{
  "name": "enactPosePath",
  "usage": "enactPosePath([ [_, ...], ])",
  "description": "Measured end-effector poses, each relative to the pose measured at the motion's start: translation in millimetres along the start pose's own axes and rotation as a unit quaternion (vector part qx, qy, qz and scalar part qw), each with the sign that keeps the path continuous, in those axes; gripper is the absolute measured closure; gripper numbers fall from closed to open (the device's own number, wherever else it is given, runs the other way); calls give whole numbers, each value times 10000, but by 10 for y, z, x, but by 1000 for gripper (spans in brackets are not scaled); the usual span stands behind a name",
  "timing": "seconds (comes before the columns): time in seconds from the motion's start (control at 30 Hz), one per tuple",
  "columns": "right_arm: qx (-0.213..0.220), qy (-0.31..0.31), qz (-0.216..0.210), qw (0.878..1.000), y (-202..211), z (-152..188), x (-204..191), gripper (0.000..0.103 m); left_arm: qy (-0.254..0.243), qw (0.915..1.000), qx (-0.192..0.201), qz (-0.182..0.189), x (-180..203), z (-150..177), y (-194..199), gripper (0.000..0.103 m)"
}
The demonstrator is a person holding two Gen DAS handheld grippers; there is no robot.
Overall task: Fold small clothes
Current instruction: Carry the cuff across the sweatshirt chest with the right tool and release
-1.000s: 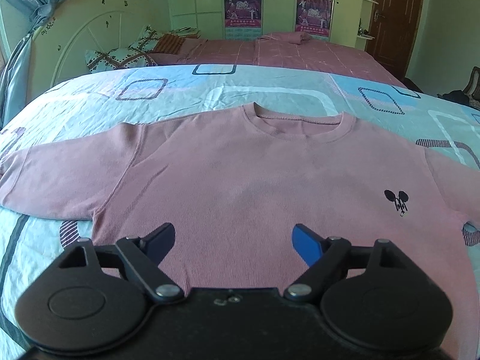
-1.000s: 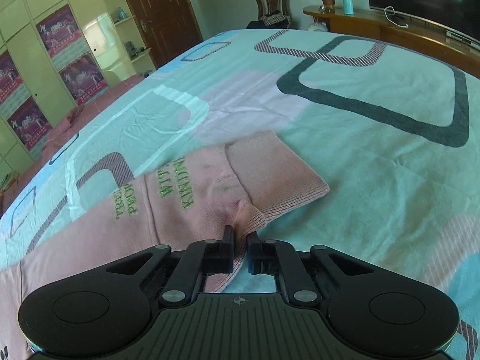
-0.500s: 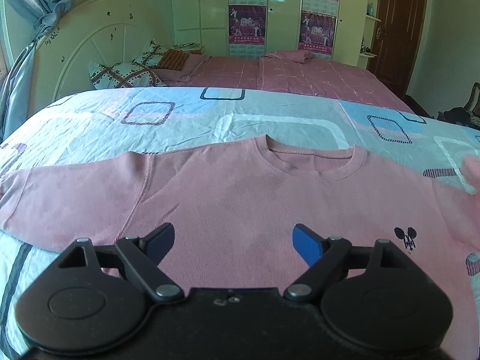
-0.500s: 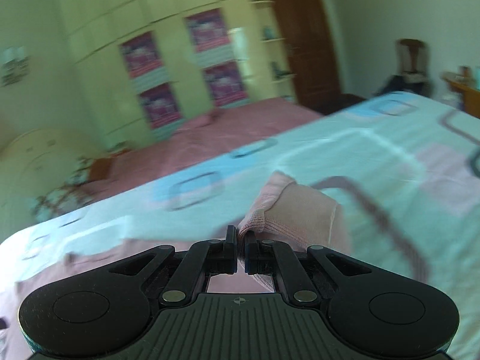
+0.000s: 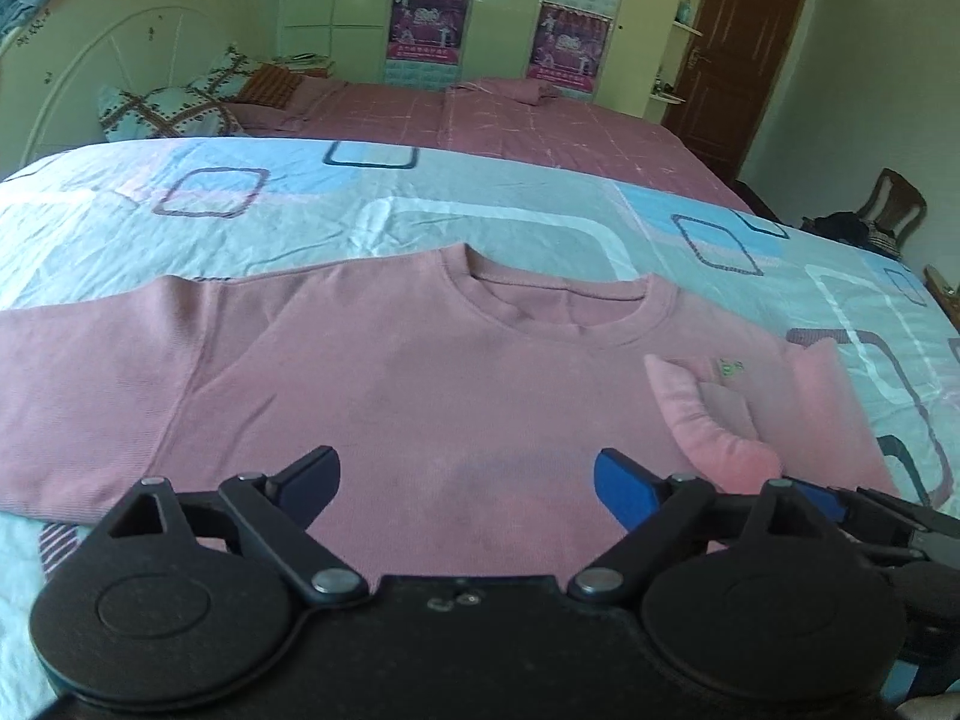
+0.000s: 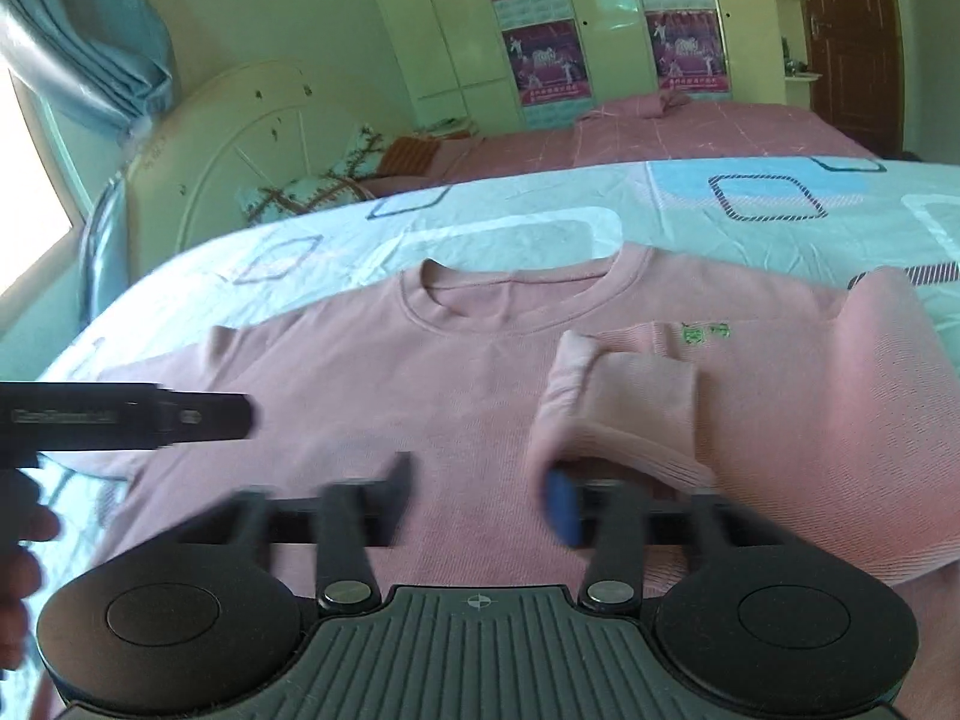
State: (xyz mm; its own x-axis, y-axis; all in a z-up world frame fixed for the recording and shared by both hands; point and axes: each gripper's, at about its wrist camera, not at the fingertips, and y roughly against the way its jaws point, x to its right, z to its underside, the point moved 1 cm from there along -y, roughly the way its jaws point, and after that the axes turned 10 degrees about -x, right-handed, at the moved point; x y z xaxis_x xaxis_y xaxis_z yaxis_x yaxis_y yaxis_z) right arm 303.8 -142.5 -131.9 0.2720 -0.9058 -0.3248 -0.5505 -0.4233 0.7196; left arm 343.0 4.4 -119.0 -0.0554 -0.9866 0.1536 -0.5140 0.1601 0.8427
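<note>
Left wrist view: a pink knit sweatshirt lies flat, front up, on a bed spread with a pale blue patterned sheet, neckline away from the camera. From left to right: its one sleeve stretches out flat; the left gripper hovers over the hem, jaws spread and opening wider, pads clear of the cloth; the other sleeve lies folded across the chest, cuff bunched. In the right wrist view, the right gripper, blurred, has its jaws opening beside that cuff, letting go. The cloth looks light, soft and limp, likely to sag and crease; the ribbed cuffs, hem or shoulder seams seem the best holds. No containers are visible.
</note>
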Motion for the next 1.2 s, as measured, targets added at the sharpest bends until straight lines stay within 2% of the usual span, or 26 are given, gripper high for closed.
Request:
enactPosePath([
  [0.1,42,-27,115,9999,157,67,57,39,-361,9989,-53,281,236,19,-91,12],
  [0.17,105,-328,121,9993,317,103,211,38,-740,9963,-63,440,435,67,-144,12],
  [0.27,210,-573,602,9963,565,224,472,38,-1418,9878,-95,629,764,203,-233,18],
  [0.4,138,-850,1279,9880,767,411,833,38,-2117,9764,-10,429,1141,341,-418,28],
  [0.53,118,-1172,1540,9810,911,565,1082,38,-2265,9737,-61,246,1235,335,-646,46],
  [0.63,94,-1275,1631,9783,960,620,1177,38,-2198,9755,-20,36,1211,325,-762,55],
  [0.7,63,-1316,1716,9763,943,646,1228,38,-2001,9796,134,74,1145,273,-797,61],
  [0.77,-5,-1371,1790,9743,891,656,1281,39,-1750,9842,262,71,1080,203,-793,80],
  [0.83,-31,-1398,1857,9726,837,636,1320,38,-1456,9883,380,262,992,126,-772,93],
  [1.03,-44,-1251,2053,9707,650,500,1375,39,-550,9933,839,571,669,-43,-520,94],
  [1.1,-47,-1241,2067,9705,589,448,1408,39,-196,9922,1071,605,507,-98,-392,94],
  [1.2,1,-1217,2069,9708,501,360,1431,39,38,9908,1257,506,303,-126,-280,94],
])
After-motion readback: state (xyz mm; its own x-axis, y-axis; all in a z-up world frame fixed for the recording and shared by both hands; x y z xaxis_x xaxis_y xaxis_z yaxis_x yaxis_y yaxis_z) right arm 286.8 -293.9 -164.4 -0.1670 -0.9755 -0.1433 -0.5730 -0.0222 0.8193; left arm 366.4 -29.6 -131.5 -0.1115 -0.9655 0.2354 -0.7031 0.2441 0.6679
